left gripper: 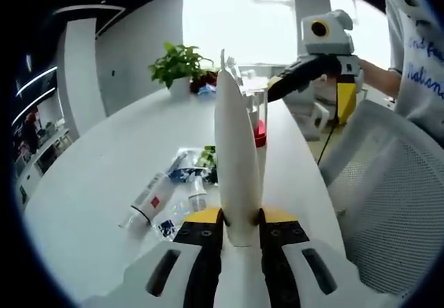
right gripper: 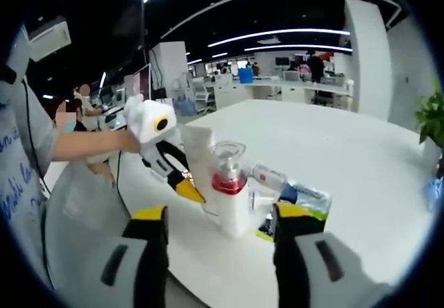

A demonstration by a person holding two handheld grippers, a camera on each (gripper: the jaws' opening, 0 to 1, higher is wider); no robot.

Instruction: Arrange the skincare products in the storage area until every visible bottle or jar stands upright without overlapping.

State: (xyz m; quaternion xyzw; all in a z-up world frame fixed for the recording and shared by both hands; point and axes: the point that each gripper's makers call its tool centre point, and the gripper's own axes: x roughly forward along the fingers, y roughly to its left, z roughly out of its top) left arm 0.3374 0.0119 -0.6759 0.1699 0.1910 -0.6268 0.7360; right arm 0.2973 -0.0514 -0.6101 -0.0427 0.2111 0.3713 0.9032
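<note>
white table (left gripper: 97, 176) holds scattered tubes (left gripper: 149, 200); left tool (left gripper: 239, 235) clamps a white tube (left gripper: 232, 155), right tool (right gripper: 218, 218) spread wide.

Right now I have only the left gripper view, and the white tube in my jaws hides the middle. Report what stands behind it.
Observer: A pump bottle with a red collar and a clear cap stands upright on the table.
Operator: Say how the right gripper's jaws stand.
Observer: The right gripper is open, with one jaw on either side of that bottle and clear of it.
Operator: Place my tube against the bottle.
Observer: In the right gripper view, the white tube stands close beside the bottle, on the person's side. I cannot tell whether they touch.
</note>
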